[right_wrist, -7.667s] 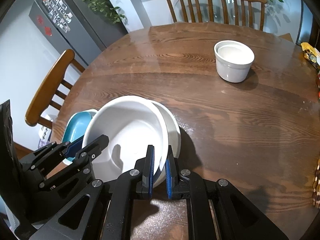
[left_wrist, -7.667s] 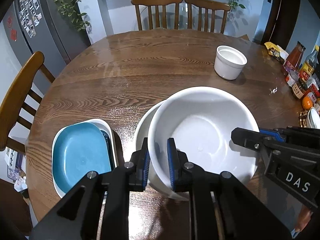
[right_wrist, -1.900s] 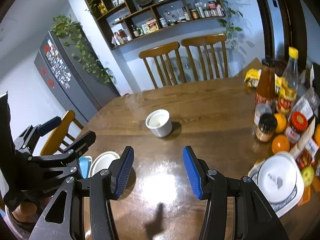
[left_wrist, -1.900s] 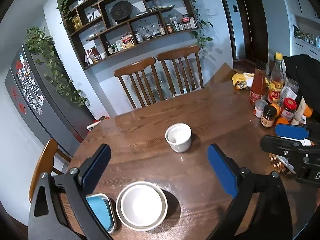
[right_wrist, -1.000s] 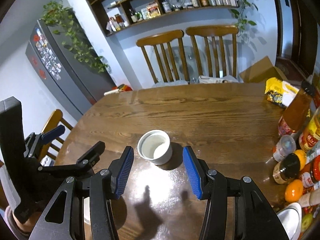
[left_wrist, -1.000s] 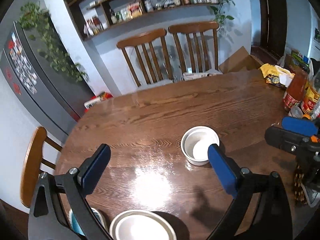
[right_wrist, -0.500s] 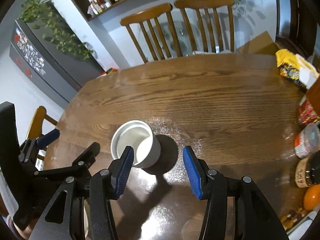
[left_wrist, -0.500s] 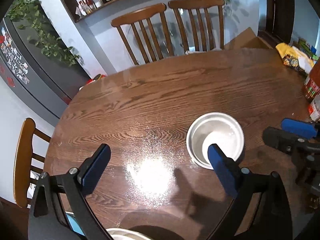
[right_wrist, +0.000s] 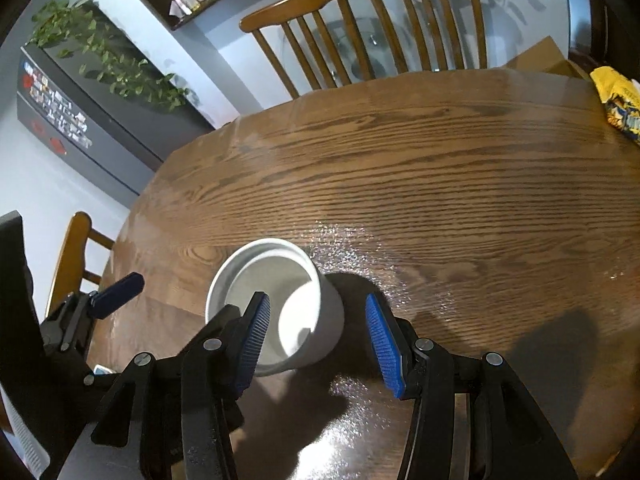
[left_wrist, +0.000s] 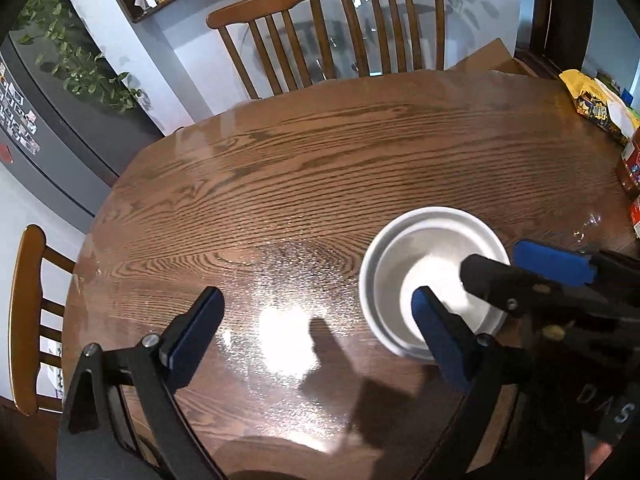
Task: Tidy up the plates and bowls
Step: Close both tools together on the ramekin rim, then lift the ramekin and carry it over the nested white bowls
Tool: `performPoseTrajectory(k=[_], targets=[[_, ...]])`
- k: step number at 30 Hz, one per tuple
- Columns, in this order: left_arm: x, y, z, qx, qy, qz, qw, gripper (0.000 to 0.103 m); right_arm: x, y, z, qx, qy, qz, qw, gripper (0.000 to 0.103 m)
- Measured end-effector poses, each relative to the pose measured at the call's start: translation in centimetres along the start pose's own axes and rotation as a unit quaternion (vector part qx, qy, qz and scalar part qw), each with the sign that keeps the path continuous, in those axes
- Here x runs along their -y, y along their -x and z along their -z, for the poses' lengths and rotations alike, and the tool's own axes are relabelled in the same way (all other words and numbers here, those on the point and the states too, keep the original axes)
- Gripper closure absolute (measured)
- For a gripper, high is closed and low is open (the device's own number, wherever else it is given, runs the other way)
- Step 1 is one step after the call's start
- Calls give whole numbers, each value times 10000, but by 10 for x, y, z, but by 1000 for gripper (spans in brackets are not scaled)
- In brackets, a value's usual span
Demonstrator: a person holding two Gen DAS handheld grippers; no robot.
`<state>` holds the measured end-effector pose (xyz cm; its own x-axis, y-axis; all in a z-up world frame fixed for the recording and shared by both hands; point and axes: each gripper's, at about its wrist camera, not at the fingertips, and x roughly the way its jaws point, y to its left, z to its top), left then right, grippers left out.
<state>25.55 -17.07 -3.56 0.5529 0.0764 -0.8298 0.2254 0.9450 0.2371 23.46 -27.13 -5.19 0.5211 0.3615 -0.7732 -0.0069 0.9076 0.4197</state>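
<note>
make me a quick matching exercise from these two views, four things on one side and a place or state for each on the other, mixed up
Things:
1. small white ceramic bowl
2. right tool
3. left tool
4. yellow snack bag

Places or states:
A. at the table's far right edge
B. open, one finger inside the bowl and one outside its wall
C. upright on the round wooden table
D. open wide over bare wood beside the bowl

Pairs: 1-C, 2-B, 3-D, 4-A
</note>
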Motion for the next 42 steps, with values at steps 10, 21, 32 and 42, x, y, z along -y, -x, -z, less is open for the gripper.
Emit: performPoseTrajectory(k=[10,21,32,42], targets=[[11,-9,3,-140,-192,252,9994,45,4,-11,-1,-86,-97,-66,9999,57],[19,-7,4,-185,-214,466,9985,80,1,-16,-1,-165,88,-44,9998,79],[22,-9,3,-160,-191,449,9987,83,1,-17,-1,-139,169,-51,9997,81],[21,-9,4,-133,-175,434,9988,86,1,-16,0,-116,139,-58,9998,81]])
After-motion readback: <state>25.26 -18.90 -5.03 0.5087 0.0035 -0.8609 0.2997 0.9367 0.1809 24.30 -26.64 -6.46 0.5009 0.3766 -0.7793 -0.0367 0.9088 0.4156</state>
